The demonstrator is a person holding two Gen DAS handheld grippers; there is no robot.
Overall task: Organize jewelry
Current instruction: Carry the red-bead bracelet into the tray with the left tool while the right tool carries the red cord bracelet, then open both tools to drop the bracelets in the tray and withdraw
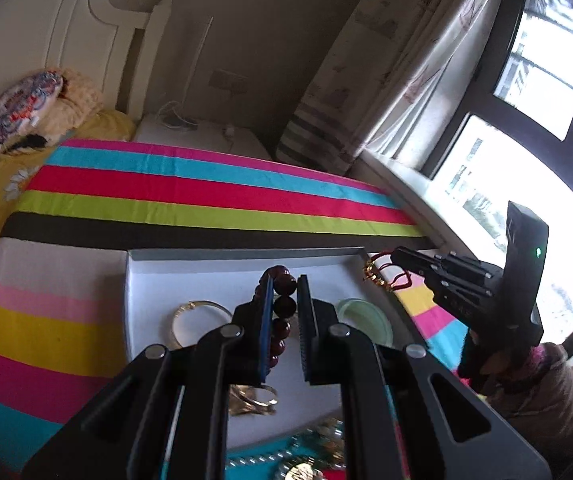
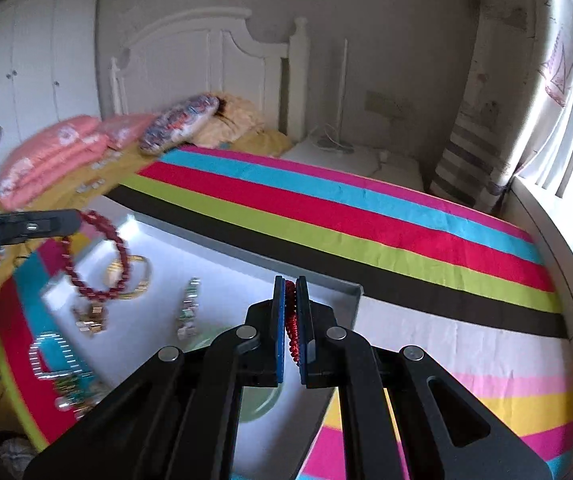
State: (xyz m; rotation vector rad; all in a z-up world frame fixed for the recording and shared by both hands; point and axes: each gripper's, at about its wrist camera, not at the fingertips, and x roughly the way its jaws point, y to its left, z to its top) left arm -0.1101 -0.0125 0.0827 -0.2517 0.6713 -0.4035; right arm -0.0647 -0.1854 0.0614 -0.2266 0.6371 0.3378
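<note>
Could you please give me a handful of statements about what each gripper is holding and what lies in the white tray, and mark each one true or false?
1. The left gripper is shut on the dark red bead bracelet. True.
2. The right gripper is open with nothing between its fingers. False: it is shut on a red cord bracelet with gold charms.
3. A gold bangle lies in the white tray. True.
4. The pale green bangle lies on the pillow. False: it lies in the tray.
5. The tray sits on a striped bedspread. True.
</note>
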